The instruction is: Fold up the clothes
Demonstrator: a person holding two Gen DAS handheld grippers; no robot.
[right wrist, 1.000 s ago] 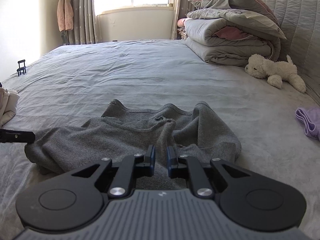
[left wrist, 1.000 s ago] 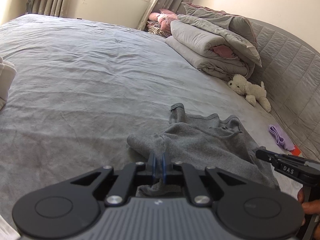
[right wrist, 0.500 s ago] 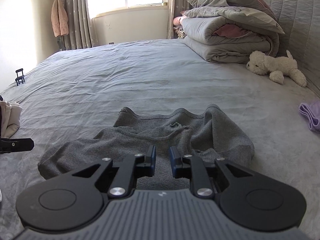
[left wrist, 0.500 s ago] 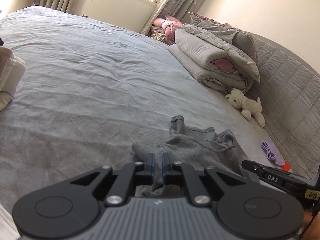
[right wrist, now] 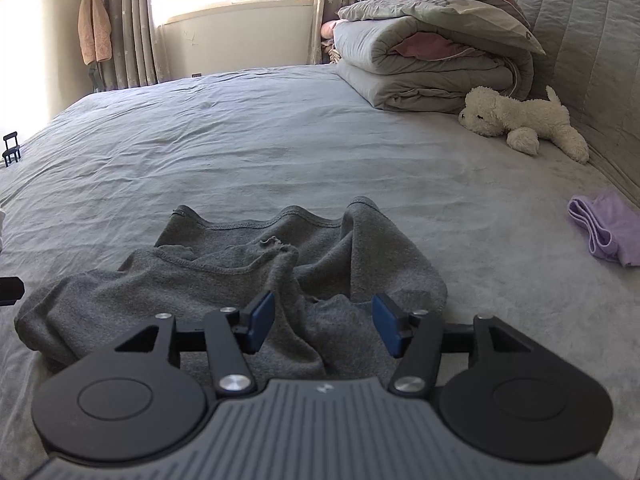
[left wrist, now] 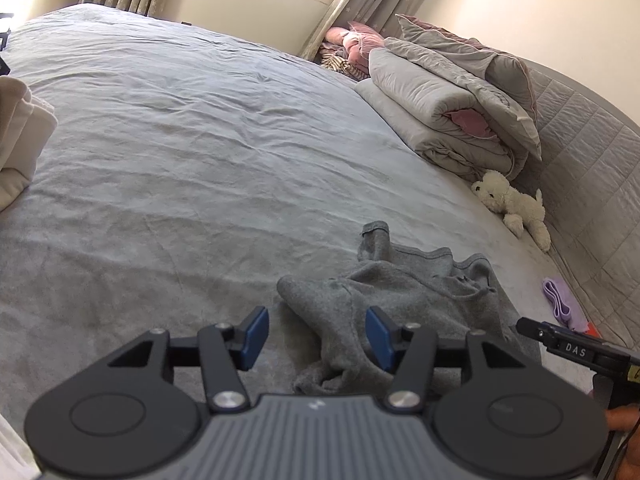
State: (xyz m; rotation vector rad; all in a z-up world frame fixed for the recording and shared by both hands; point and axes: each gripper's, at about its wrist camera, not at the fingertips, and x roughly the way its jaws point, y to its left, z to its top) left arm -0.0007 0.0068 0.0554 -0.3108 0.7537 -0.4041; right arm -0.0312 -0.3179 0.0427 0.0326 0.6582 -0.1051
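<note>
**Both Grips Released; Garment Left Bunched on Bed**

Left hand-held gripper [left wrist: 316, 334]: blue pads now spread wide, pinching nothing. One second and half a second ago, pressed almost together on a fold of cloth. Right hand-held gripper [right wrist: 323, 322]: likewise spread wide and empty, against a narrow gap half a second ago.

Crumpled grey fleece garment [right wrist: 240, 276]: lying loose on the wrinkled grey bed sheet [left wrist: 200, 160], directly ahead of and beneath both sets of fingers. Hemmed edge turned toward the window, one side doubled over in a thick roll, nearer portion gathered in ridges. Not flat, not squared.

Judgement: release on both sides leaves the cloth resting under its own weight only. Present lie fits either a set-down before spreading out or a pause between folds; not settled by these views. Folded shape not yet reached in any case.

Also noted: small lilac folded cloth [right wrist: 604, 228] well apart to the right, cream plush dog [right wrist: 524, 122] near the quilted headboard.
</note>
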